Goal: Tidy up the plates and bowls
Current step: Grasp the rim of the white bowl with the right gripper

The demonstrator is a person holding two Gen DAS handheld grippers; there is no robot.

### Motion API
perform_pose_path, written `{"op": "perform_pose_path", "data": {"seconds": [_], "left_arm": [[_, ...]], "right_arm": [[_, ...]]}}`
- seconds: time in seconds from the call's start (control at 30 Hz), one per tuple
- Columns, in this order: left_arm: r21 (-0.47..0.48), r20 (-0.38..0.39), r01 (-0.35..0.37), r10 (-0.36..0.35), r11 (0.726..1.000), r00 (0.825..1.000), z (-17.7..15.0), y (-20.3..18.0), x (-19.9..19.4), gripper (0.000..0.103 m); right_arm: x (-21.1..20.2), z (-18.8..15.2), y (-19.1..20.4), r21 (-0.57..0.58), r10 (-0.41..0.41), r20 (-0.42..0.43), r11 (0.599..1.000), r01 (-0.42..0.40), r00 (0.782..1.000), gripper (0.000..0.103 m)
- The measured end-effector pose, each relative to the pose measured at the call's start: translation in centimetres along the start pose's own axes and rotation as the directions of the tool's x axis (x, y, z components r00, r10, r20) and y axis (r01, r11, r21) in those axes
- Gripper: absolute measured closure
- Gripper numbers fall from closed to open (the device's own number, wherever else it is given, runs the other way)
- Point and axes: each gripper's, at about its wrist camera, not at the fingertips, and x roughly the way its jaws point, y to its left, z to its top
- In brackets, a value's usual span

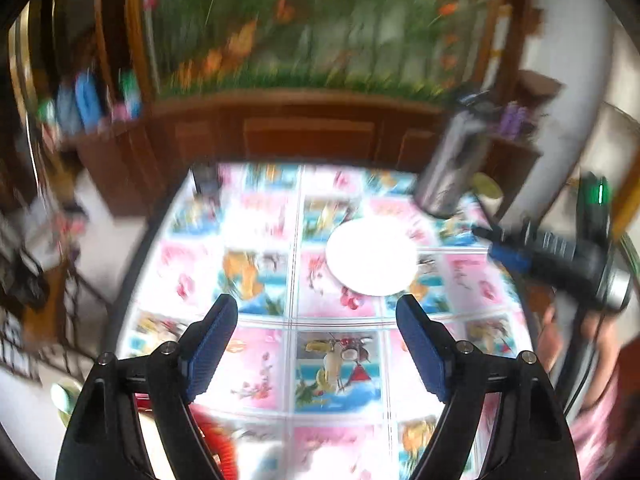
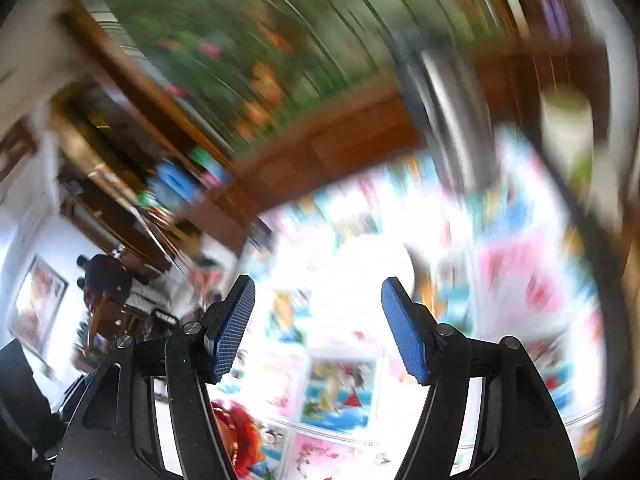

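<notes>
L fingers (image 1: pixel 216 344) spread, empty | R gripper (image 2: pixel 318 328) spread, empty | white plate (image 1: pixel 372 256) – on table (image 1: pixel 260 360)

A: Both views are smeared with motion blur, the right wrist view far worse, the mural (image 2: pixel 256 40) streaked into arcs.

B: And the light?

A: Bright. A white plate (image 1: pixel 371 257) is blown out to a featureless disc, and the patterned tablecloth (image 2: pixel 360 264) washes to pure white mid-frame. A glare spot sits at the top edge (source unclear).

B: Anything sharp?

A: Only the blue finger pads (image 1: pixel 212 344). Fisheye bending curves everything, with black corners.
</notes>
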Motion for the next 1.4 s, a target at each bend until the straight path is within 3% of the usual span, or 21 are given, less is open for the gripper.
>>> {"op": "perform_pose_path", "data": {"seconds": [0.07,0.17,0.33,0.43,0.67,0.73,0.87,0.97,1.03,1.07,1.1,1.13,1.17,1.2,1.3,1.4], "left_arm": [[-0.036,-0.051,-0.014,0.012,0.999,0.999,1.2,0.8,4.6,0.022],[-0.06,-0.115,-0.005,-0.002,0.998,0.993,2.2,1.0,10.0,0.022],[-0.079,-0.153,-0.006,-0.006,0.997,0.988,3.8,-0.2,16.1,0.022],[-0.101,-0.175,-0.003,-0.015,0.995,0.984,3.9,-0.9,18.1,0.022],[-0.098,-0.205,-0.001,-0.019,0.995,0.979,3.6,-2.4,21.2,0.022],[-0.083,-0.22,-0.001,-0.017,0.997,0.975,3.4,-3.1,22.1,0.022],[-0.085,-0.228,0.01,-0.029,0.996,0.973,2.7,-3.5,23.1,0.023],[-0.092,-0.23,-0.002,-0.019,0.996,0.973,2.3,-3.2,23.6,0.045],[-0.116,-0.258,0.007,-0.037,0.993,0.965,2.0,-2.8,24.1,0.07],[-0.124,-0.272,0.003,-0.037,0.992,0.961,1.7,-2.6,24.4,0.074],[-0.123,-0.278,-0.009,-0.026,0.992,0.96,1.6,-2.5,24.5,0.082],[-0.123,-0.278,-0.022,-0.014,0.992,0.96,1.5,-2.4,24.5,0.089],[-0.138,-0.268,-0.024,-0.014,0.99,0.963,1.4,-2.1,24.3,0.09],[-0.153,-0.259,-0.014,-0.027,0.988,0.966,1.4,-1.9,24.1,0.092],[-0.143,-0.246,-0.025,-0.011,0.989,0.969,1.3,-2.1,23.2,0.094],[-0.146,-0.24,-0.021,-0.015,0.989,0.971,1.0,-1.8,22.1,0.094]], "right_arm": [[6.3,-0.7,-4.5,0.098,0.003,-0.083,0.995,0.005,0.997,0.037],[10.8,-0.7,-7.9,0.176,0.044,-0.113,0.984,-0.024,0.993,0.037],[12.4,0.1,-9.8,0.173,-0.04,-0.064,0.984,0.051,0.997,0.037],[13.5,0.6,-10.3,0.178,0.028,-0.081,0.984,-0.013,0.996,0.037],[17.5,0.0,-11.9,0.218,0.056,-0.132,0.976,-0.026,0.99,0.037],[17.8,-0.1,-11.9,0.219,0.084,-0.116,0.974,-0.057,0.99,0.036],[18.0,-0.5,-12.2,0.229,0.065,-0.117,0.973,-0.036,0.991,0.036],[18.2,-0.6,-12.5,0.245,0.064,-0.106,0.969,-0.036,0.992,0.036],[18.3,-0.7,-12.4,0.239,0.061,-0.106,0.97,-0.034,0.992,0.036],[18.5,-0.8,-12.4,0.239,0.065,-0.101,0.97,-0.039,0.993,0.036],[18.7,-0.9,-12.3,0.235,0.067,-0.102,0.971,-0.041,0.993,0.04],[18.9,-1.0,-12.1,0.228,0.066,-0.104,0.973,-0.04,0.992,0.051],[19.3,-0.9,-12.1,0.22,0.065,-0.108,0.975,-0.04,0.992,0.058],[19.5,-0.9,-11.9,0.21,0.059,-0.115,0.977,-0.034,0.992,0.072],[19.7,-1.2,-11.4,0.191,0.053,-0.128,0.981,-0.028,0.99,0.09],[19.4,-1.5,-10.5,0.16,0.022,-0.127,0.987,-0.002,0.992,0.093]]}}
